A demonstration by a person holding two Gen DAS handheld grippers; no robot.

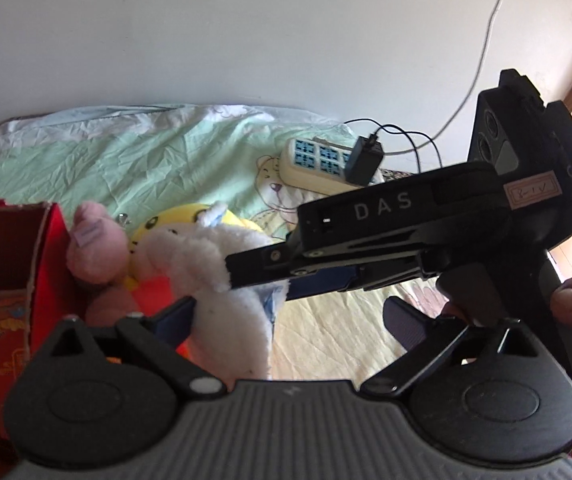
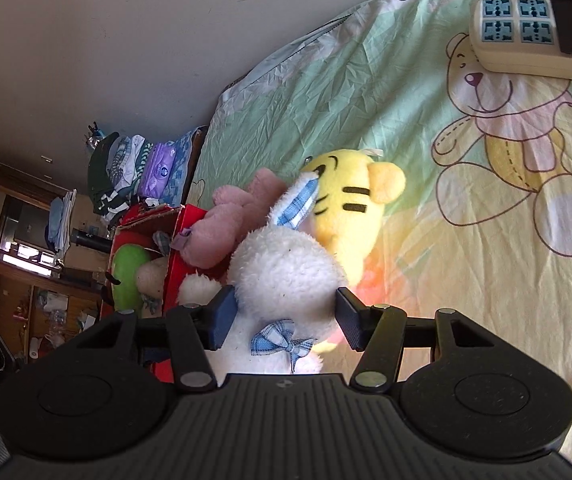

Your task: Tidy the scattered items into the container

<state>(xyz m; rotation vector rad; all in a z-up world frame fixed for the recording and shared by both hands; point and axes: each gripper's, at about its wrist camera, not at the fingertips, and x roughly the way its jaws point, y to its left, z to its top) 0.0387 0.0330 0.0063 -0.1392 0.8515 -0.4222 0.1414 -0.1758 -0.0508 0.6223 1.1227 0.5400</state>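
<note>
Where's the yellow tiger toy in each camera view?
Left wrist: yellow tiger toy left of centre, mostly hidden behind the white plush rabbit.
Right wrist: centre, above the rabbit, face showing.
Shared landmark: the power strip on the bed sheet.

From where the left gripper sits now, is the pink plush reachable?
Probably not directly: the white plush rabbit, gripped by the right gripper, lies between the left gripper and the pink plush.
</note>
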